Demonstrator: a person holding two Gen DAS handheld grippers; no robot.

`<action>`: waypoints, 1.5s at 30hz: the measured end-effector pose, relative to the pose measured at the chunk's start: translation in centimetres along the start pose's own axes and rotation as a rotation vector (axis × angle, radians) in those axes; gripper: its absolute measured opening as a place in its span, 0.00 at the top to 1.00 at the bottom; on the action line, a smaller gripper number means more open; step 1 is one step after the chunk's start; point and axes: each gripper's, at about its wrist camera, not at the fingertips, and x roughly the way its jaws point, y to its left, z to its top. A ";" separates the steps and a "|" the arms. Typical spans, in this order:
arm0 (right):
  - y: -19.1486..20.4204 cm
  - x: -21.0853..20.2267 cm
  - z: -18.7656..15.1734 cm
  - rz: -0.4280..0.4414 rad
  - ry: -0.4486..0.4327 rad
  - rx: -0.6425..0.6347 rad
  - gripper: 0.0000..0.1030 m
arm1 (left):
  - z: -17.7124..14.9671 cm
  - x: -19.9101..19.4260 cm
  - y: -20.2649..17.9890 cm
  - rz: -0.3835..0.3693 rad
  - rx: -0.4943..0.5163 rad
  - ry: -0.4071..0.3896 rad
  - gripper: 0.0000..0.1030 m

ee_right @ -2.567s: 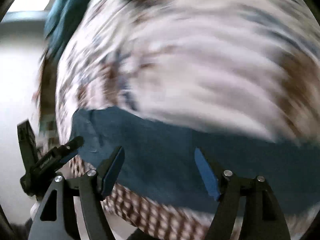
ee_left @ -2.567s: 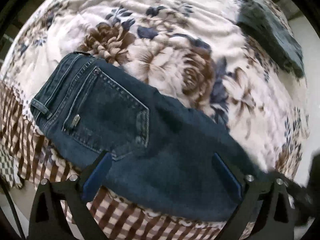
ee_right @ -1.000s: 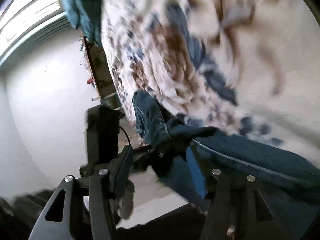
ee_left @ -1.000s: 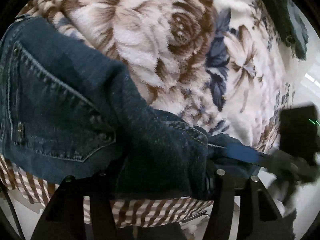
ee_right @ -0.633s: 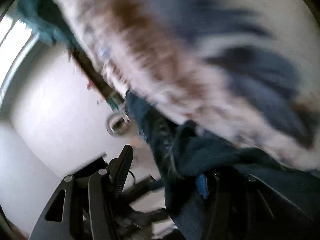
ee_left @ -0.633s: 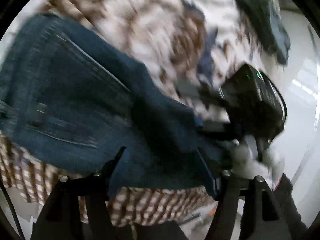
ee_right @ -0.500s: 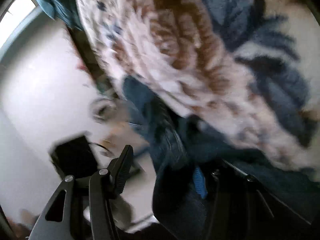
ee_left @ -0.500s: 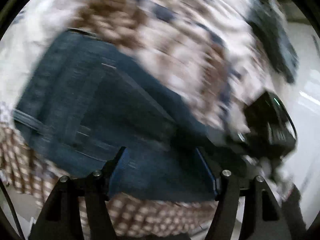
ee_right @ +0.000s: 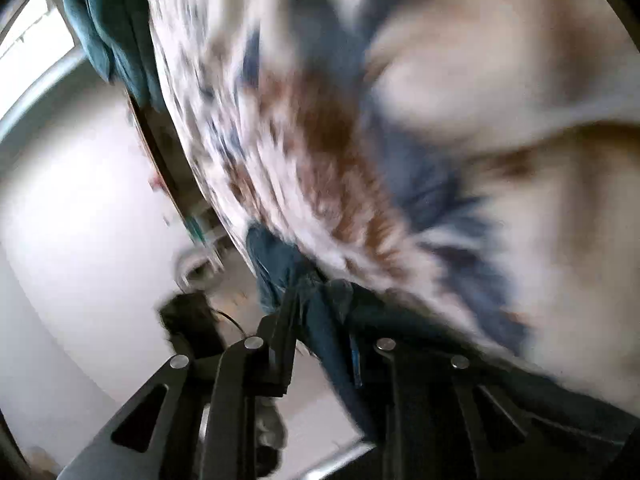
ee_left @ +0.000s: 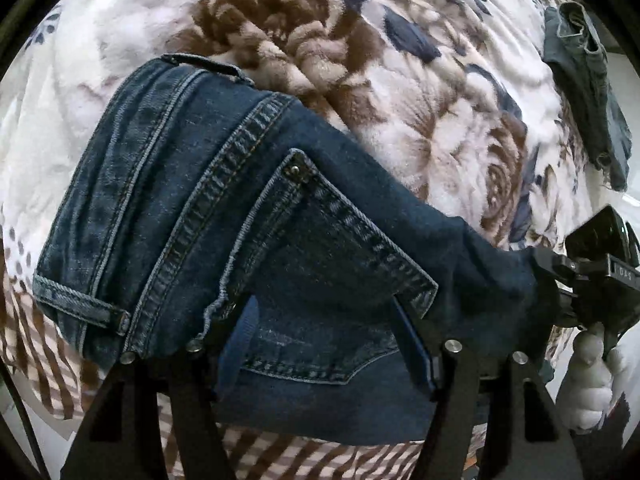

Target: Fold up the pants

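Being counted in the left wrist view: one pair of jeans (ee_left: 248, 232), one back pocket (ee_left: 336, 280) showing, one floral blanket (ee_left: 420, 92), one checked sheet (ee_left: 36, 360) beneath it, one dark garment (ee_left: 588, 92) at the far edge. Two grippers being seen: left gripper (ee_left: 324, 348), right gripper (ee_right: 320, 344).

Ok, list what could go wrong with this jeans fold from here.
1. The right tongs pinch only a thin bunch of the jeans at the bed's edge, so the denim may slip out mid-pull.
2. The left tongs stand open over the back pocket, holding nothing; a one-sided pull could skew the fold.
3. The jeans lie on a plush floral blanket, which may drag along and wrinkle.
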 end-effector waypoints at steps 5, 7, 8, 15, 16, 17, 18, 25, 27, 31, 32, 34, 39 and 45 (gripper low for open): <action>-1.5 0.4 -0.1 -0.035 0.090 0.024 0.59 | -0.1 -0.2 0.4 -0.013 -0.008 0.009 0.37; -1.3 2.0 0.2 -0.029 0.135 0.007 0.39 | 0.0 -0.3 0.5 -0.008 0.004 0.012 0.37; -1.0 2.9 0.8 -0.028 0.158 -0.001 0.39 | 0.0 -0.3 0.6 -0.006 0.009 0.012 0.37; 0.3 1.1 1.9 -0.071 0.018 -0.001 0.84 | 0.7 0.2 0.2 -0.015 0.022 0.016 0.37; 0.1 0.1 1.6 -0.050 -0.018 0.001 0.84 | 0.7 0.2 0.2 -0.020 0.020 0.017 0.37; -0.1 -0.8 1.2 -0.026 -0.046 0.000 0.84 | 0.7 0.2 0.3 -0.020 0.018 0.018 0.37; -0.5 -1.3 0.7 -0.010 -0.067 0.006 0.84 | 0.5 0.1 0.4 -0.022 0.013 0.019 0.37; -0.7 1.4 2.1 -0.029 0.032 0.018 0.63 | 0.1 -0.2 1.1 -0.024 0.022 0.016 0.37; 0.2 3.4 2.5 -0.170 0.007 -0.014 0.86 | 0.2 -0.2 1.1 -0.028 0.023 0.013 0.37; 1.0 1.3 1.4 -0.185 -0.092 0.025 0.88 | -0.1 -0.6 1.1 -0.049 0.015 0.008 0.37; 1.0 1.0 0.5 -0.172 -0.127 0.028 0.88 | -0.1 -0.7 1.2 -0.051 0.013 0.007 0.37; 1.0 0.6 -0.8 -0.129 -0.172 0.012 0.88 | -0.2 -1.3 1.6 -0.076 -0.022 0.013 0.37; 0.2 0.5 0.1 -0.205 -0.152 -0.025 0.78 | -0.2 -7.2 2.6 -0.212 -0.061 -0.086 0.36; 6.7 -0.8 -1.9 -0.490 -0.249 -0.250 0.33 | 4.5 -6.5 6.2 -0.019 -0.002 -0.156 0.23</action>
